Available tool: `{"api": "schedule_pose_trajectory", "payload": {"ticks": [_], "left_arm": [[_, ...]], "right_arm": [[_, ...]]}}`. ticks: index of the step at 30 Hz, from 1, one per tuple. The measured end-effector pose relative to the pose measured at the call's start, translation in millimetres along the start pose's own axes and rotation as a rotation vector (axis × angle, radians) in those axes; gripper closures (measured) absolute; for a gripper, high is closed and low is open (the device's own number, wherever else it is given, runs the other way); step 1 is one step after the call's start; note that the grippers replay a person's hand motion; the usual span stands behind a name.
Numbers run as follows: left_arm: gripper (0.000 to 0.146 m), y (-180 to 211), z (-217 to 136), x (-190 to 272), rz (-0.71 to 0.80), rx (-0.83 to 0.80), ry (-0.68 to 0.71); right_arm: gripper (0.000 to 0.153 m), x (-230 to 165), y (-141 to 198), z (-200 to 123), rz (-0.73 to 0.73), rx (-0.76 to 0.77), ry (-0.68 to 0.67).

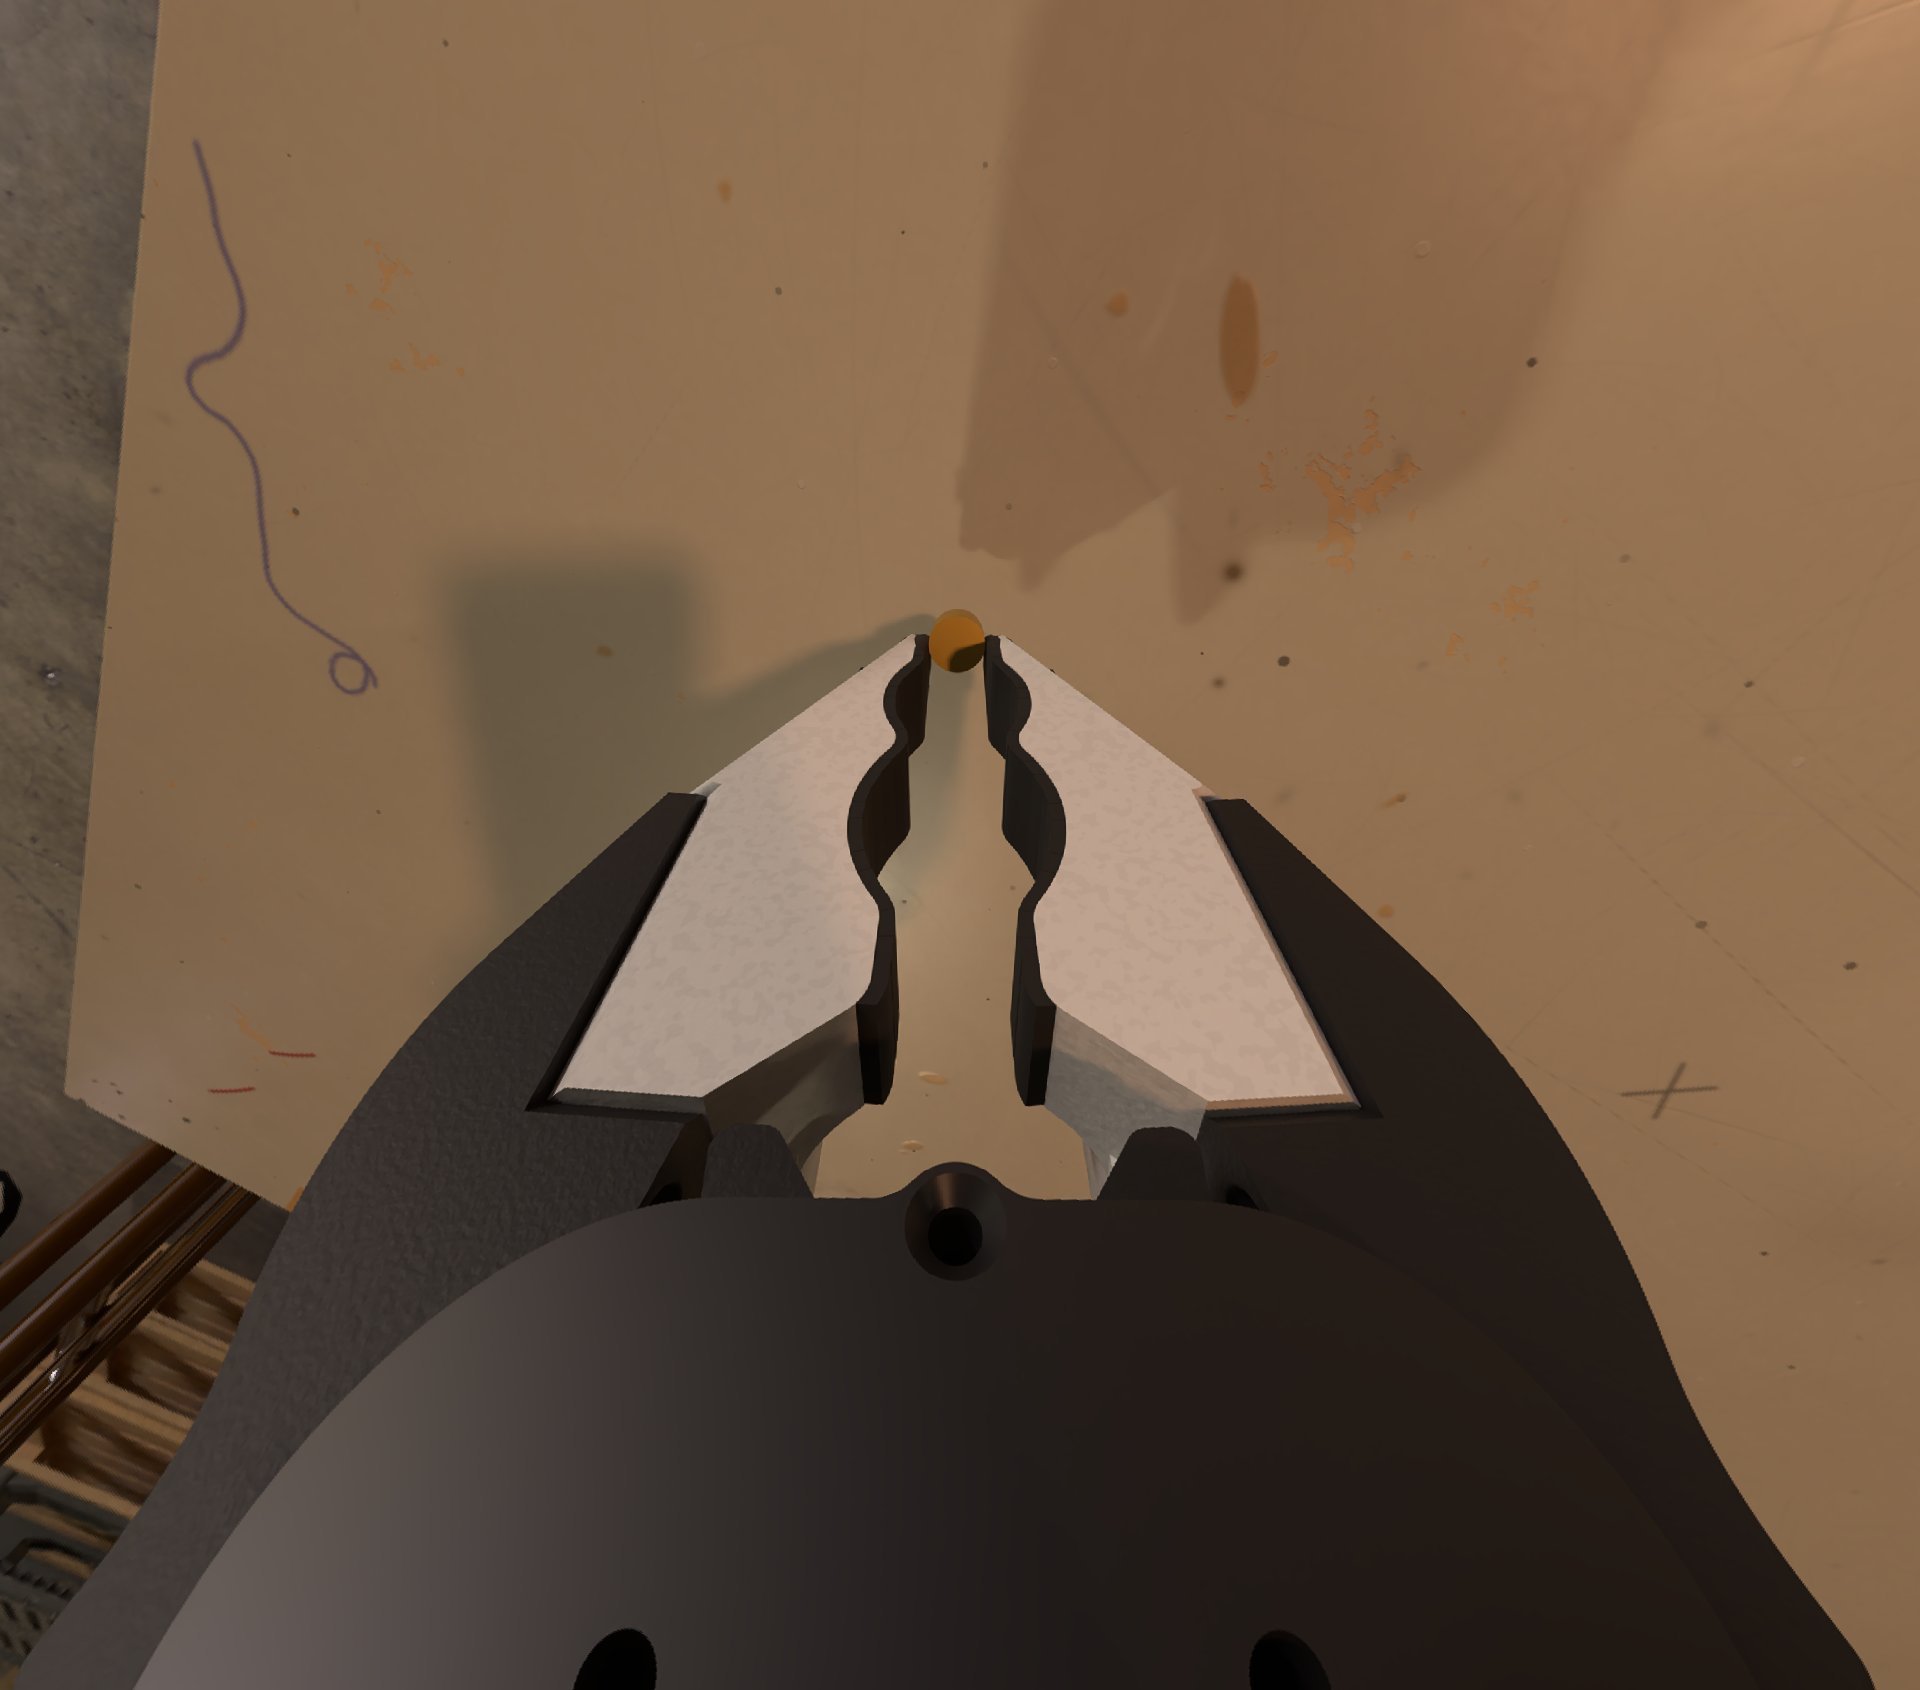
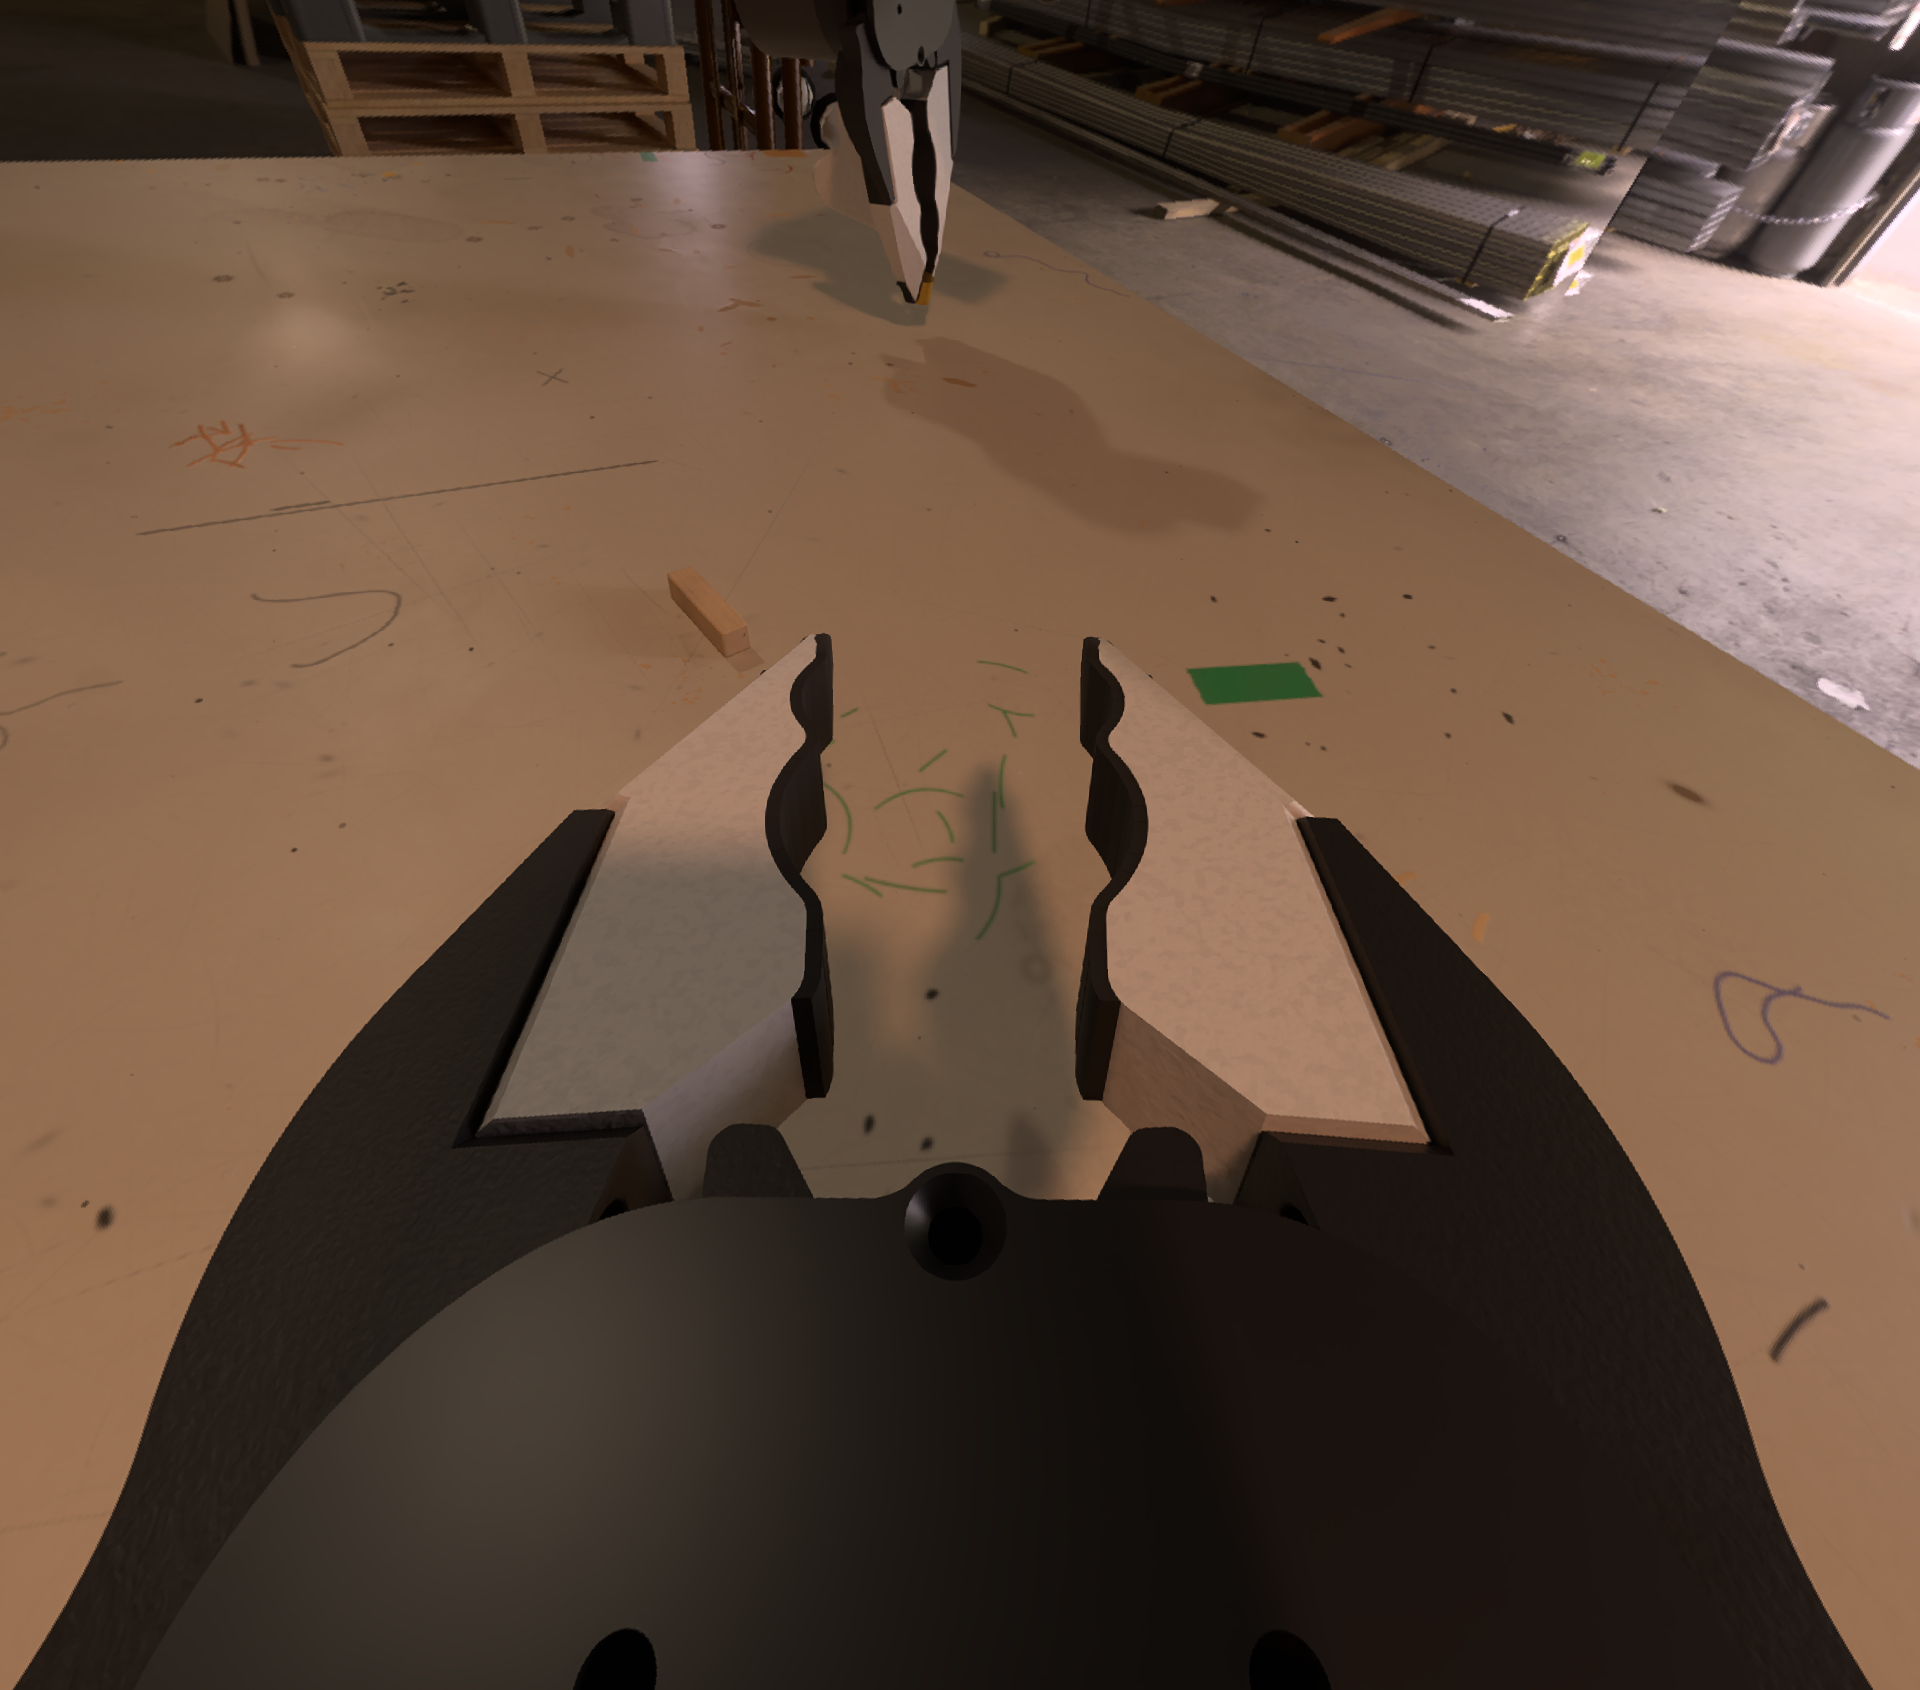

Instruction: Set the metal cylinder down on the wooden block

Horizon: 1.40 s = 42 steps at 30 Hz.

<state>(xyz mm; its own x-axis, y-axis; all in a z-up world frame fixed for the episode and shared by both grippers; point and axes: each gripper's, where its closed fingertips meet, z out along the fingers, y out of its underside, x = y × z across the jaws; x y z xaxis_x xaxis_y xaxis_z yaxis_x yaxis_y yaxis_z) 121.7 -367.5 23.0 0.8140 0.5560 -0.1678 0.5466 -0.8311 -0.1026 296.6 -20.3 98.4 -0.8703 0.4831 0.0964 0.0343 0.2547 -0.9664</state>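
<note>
My left gripper (image 1: 956, 641) pinches the small brassy cylinder (image 1: 956, 639) only at its fingertips, low over the table (image 1: 623, 186), well apart from the wooden block (image 2: 709, 612) near my open, empty right gripper (image 2: 956, 653), so I judge it could slip in transit.

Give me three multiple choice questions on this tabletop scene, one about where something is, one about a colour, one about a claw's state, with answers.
1. Where is the wooden block?
A. just ahead and left of the right claw
B. between the left claw's tips
C. on the green patch

2. What colour is the metal cylinder?
A. blue
B. orange-gold
C. white

3. How is the left claw set?
A. wide open, empty
B. out of view
C. closed on the cylinder

Answers:
1 A, the block lies on the table beyond the right claw's left fingertip.
2 B, orange-gold shows between the fingertips.
3 C, both tips pinch the cylinder.
</note>
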Motion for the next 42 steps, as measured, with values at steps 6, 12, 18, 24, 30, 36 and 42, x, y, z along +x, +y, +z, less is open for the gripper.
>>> {"api": "schedule_pose_trajectory", "payload": {"ticks": [6, 12, 18, 24, 30, 36, 42], "left_arm": [[0.136, 3.3, 4.5, 2.0, -0.035, -0.029, 0.053], [0.136, 4.1, 4.6, 3.2, -0.102, -0.012, 0.104], [0.136, -6.2, -34.5, 17.2, -0.047, 0.068, 0.075], [0.136, -47.0, -100.8, 132.0, 0.182, 0.265, 0.197], [0.136, -64.6, -68.5, 243.2, 0.313, 0.286, 0.302], [0.136, -72.2, -38.3, 277.1, 0.308, 0.260, 0.371], [0.136, -70.8, -35.4, 281.1, 0.321, 0.238, 0.376]], "right_arm": [[0.105, -3.5, 1.6, 1.6, -0.018, -0.013, -0.011], [0.106, -4.0, 1.9, 1.7, -0.019, -0.015, -0.012], [0.106, -1.0, 1.4, -0.1, -0.016, -0.011, 0.001], [0.103, -3.1, -3.6, -1.6, 0.002, 0.019, -0.020], [0.091, -18.2, -16.2, -5.6, -0.015, 0.067, -0.097], [0.089, -22.0, -24.1, -8.3, -0.041, 0.082, -0.095], [0.089, -22.3, -27.7, -10.1, -0.061, 0.087, -0.087]]}}
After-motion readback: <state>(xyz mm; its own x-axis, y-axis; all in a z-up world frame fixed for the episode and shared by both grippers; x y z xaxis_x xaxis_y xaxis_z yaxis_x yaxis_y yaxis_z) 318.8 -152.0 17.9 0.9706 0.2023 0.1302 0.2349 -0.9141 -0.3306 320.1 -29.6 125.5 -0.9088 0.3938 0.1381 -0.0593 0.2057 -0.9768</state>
